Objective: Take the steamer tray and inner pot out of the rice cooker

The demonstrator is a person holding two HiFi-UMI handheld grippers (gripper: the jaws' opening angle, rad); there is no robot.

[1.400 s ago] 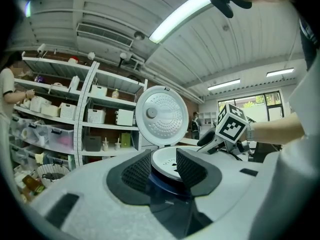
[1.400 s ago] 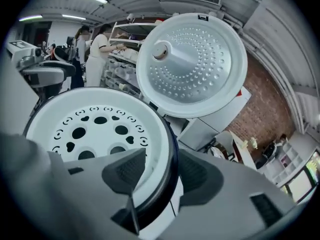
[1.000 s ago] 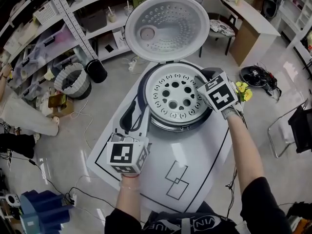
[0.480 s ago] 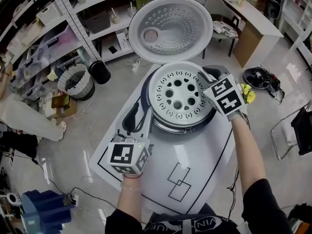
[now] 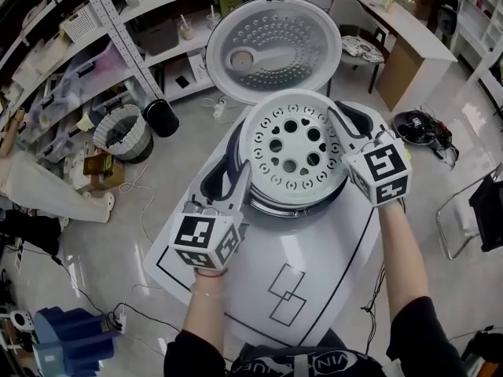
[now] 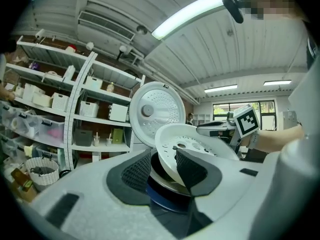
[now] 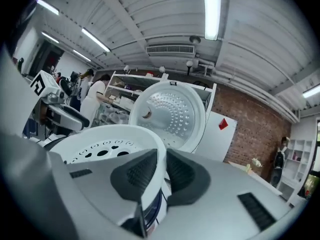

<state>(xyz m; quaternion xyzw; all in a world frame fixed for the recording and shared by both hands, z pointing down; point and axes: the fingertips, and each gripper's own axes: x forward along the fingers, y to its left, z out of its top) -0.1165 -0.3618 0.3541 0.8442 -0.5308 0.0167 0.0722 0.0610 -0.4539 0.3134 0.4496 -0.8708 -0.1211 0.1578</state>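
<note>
Status: steamer tray (image 5: 292, 144) tilted, raised over the open rice cooker (image 5: 275, 204).
The right tongs (image 7: 159, 170), jaws just closing, clamp its rim; the left tongs (image 6: 165, 166) stand apart at the cooker's left edge, gripping nothing.

**Two hand-held grippers reach forward, one at each side**

The right gripper (image 7: 159, 166), at the end of an outstretched right forearm (image 5: 397, 250), has just been closing its jaws and now clamps the rim of the steamer tray (image 5: 295, 144). The left gripper (image 6: 165, 166), held near level, has its jaws apart and grips nothing.
</note>
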